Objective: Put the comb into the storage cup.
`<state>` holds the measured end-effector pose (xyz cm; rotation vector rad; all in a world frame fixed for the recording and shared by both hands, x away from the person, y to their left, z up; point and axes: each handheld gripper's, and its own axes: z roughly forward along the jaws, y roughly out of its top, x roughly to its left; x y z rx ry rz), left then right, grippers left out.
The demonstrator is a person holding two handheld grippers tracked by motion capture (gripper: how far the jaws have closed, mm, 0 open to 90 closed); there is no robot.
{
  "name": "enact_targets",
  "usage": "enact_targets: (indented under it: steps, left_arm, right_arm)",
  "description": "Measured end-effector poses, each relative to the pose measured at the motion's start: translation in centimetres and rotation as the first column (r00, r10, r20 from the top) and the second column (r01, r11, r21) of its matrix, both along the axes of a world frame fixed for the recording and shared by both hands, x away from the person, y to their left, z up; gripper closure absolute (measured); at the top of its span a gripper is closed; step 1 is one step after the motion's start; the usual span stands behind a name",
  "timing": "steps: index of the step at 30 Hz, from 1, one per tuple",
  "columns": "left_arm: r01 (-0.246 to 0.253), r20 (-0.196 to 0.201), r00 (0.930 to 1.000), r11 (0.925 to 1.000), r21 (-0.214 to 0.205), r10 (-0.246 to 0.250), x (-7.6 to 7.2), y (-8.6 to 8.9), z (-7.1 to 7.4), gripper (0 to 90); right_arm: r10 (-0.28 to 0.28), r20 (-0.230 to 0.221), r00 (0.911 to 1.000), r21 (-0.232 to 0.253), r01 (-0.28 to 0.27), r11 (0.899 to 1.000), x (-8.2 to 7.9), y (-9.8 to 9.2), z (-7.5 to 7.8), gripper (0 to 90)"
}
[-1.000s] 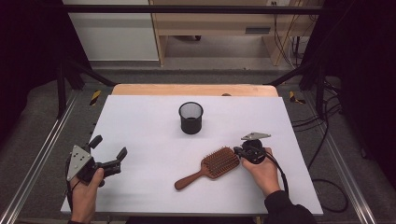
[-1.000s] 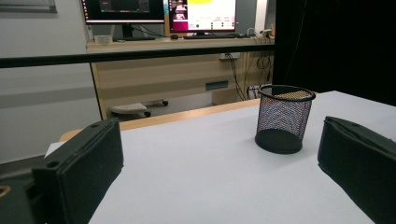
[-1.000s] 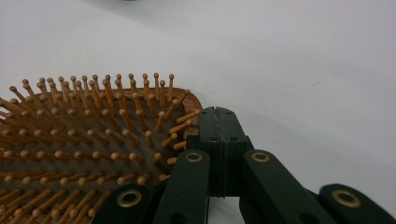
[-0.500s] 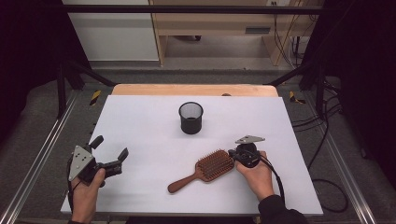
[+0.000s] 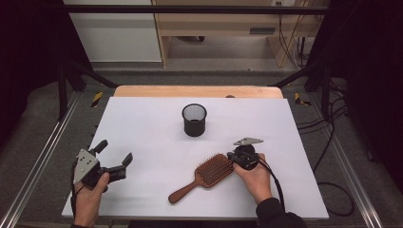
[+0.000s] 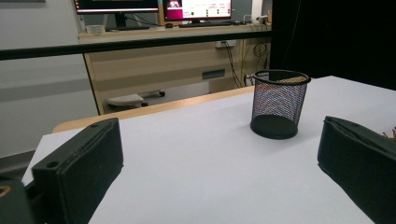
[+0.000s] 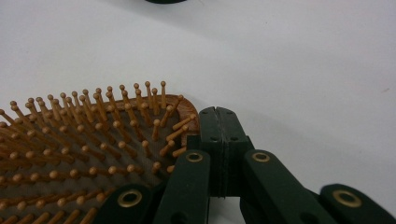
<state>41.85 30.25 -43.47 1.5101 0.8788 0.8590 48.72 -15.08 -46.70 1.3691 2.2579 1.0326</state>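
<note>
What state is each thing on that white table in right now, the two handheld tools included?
Hairbrush: lying flat, bristles up, head against the right gripper.
Mesh cup: upright, empty, standing alone.
Left gripper: fingers open, nothing between them.
Right gripper: fingers shut together, pressed against the brush head's edge, gripping nothing.

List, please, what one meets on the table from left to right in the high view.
Left gripper → hairbrush → right gripper. The mesh cup stands farther back, above the brush's span, so I leave it out.
</note>
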Motion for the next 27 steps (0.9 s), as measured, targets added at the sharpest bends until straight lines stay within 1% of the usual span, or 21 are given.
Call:
enact_targets:
  steps: [5, 10, 16, 27]
  left_arm:
    - [-0.005, -0.001, 1.0, 1.0, -0.003, 0.005, 0.0, 0.1, 0.0, 0.3]
    - [-0.004, -0.001, 1.0, 1.0, -0.001, 0.004, 0.0, 0.1, 0.0, 0.4]
    - [-0.004, -0.001, 1.0, 1.0, 0.0, 0.004, 0.0, 0.1, 0.0, 0.3]
    - [-0.004, -0.003, 1.0, 1.0, 0.001, 0.004, 0.1, 0.1, -0.1, 0.3]
  right_arm:
    - [0.0, 0.002, 1.0, -0.006, 0.0, 1.0, -0.1, 0.3, 0.1, 90.0]
    - [0.021, 0.005, 0.9998, -0.004, -0.021, 1.0, -0.5, 0.9, 0.1, 90.0]
    - [0.053, 0.012, 0.9985, -0.019, -0.052, 0.998, -0.9, 2.0, 0.1, 90.0]
    - [0.079, 0.015, 0.9968, -0.027, -0.078, 0.997, -1.3, 3.0, 0.2, 90.0]
